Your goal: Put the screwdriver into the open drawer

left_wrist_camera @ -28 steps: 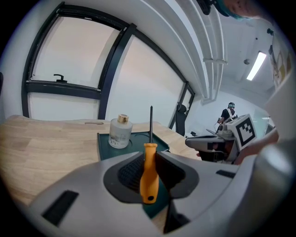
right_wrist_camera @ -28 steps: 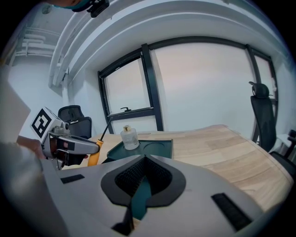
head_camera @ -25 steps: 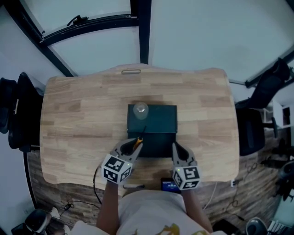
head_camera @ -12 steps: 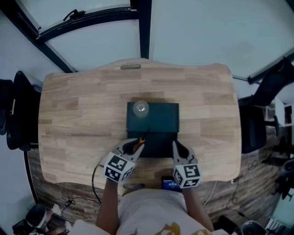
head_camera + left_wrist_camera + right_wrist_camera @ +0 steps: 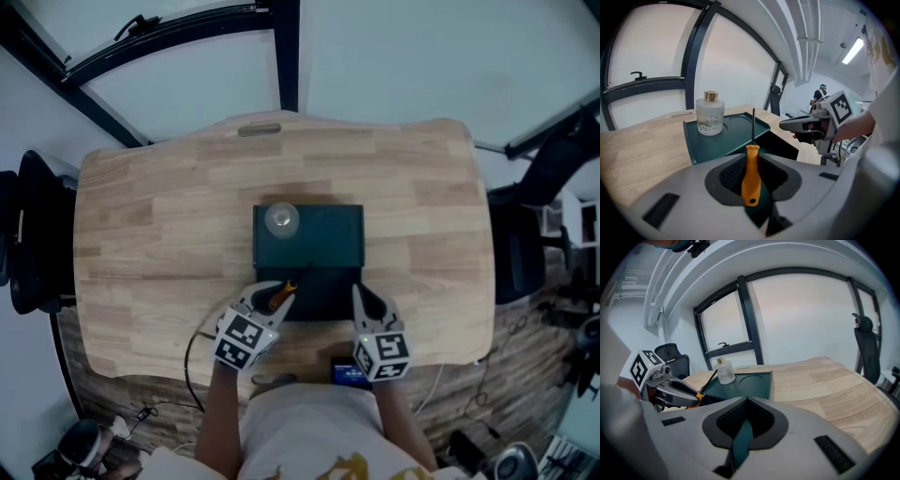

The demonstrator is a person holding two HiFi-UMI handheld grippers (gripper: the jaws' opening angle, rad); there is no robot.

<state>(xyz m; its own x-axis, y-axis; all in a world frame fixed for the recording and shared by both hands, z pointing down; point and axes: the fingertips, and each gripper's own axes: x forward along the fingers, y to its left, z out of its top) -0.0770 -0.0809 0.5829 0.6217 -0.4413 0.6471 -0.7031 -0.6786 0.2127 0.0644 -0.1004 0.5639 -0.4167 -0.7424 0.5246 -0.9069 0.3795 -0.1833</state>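
The left gripper [image 5: 751, 161] is clamped tight on the screwdriver [image 5: 751, 180] by its orange handle, shaft pointing over the open drawer [image 5: 323, 289] near the table's [image 5: 141, 234] front edge, while the right gripper [image 5: 744, 422] pinches the drawer's teal front wall.

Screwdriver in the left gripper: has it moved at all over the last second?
Yes, slightly. In the head view the screwdriver, held in the left gripper, has shifted right, its tip farther from the bottle.

Screwdriver [image 5: 751, 174]: orange handle, dark shaft, in left gripper [image 5: 270, 298] jaws, over open dark-green drawer [image 5: 323, 292].
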